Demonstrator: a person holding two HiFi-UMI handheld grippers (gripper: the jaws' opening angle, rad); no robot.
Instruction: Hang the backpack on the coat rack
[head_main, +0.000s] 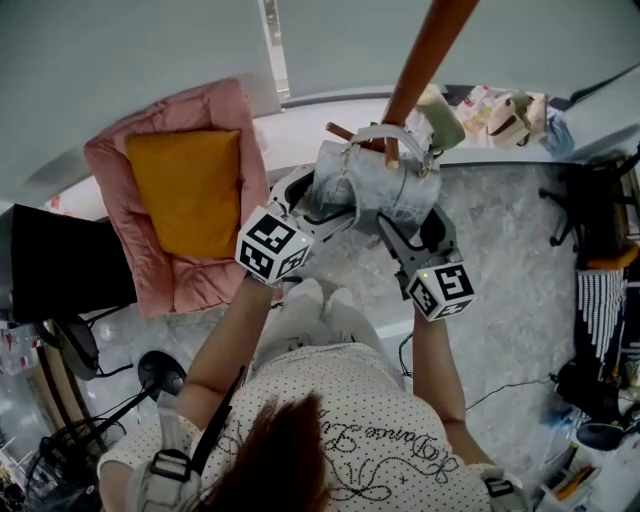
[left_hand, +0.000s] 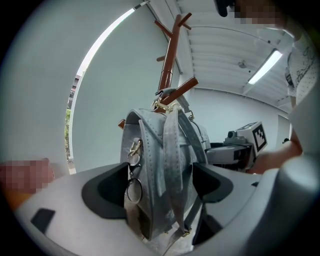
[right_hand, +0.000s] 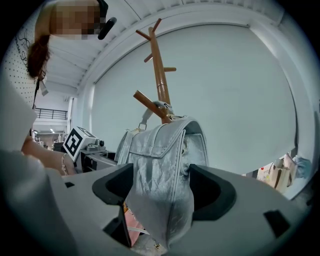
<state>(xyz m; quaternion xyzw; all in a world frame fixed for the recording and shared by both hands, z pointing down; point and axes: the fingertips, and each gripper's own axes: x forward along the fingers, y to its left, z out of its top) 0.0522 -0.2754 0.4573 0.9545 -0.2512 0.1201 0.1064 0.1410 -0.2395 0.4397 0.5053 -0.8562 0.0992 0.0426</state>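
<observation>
Two grippers flank the silver backpack (head_main: 375, 185), whose top handle (head_main: 383, 131) is looped over a lower peg (left_hand: 182, 89) of the wooden coat rack (head_main: 425, 50). My left gripper (head_main: 315, 205) has its jaws closed against the strap side of the bag, both pads meeting the body, with a key ring (left_hand: 134, 189) dangling by one pad. My right gripper (head_main: 410, 235) stands about as wide as it goes. The flap side of the bag sits between its jaws, but I don't judge the pads to be pressing. I take this for the letting-go step, since the hanging itself looks done. Next I should loosen the left jaws and draw both tools straight back and level, so that nothing snags a strap or lifts the handle off the peg.
</observation>
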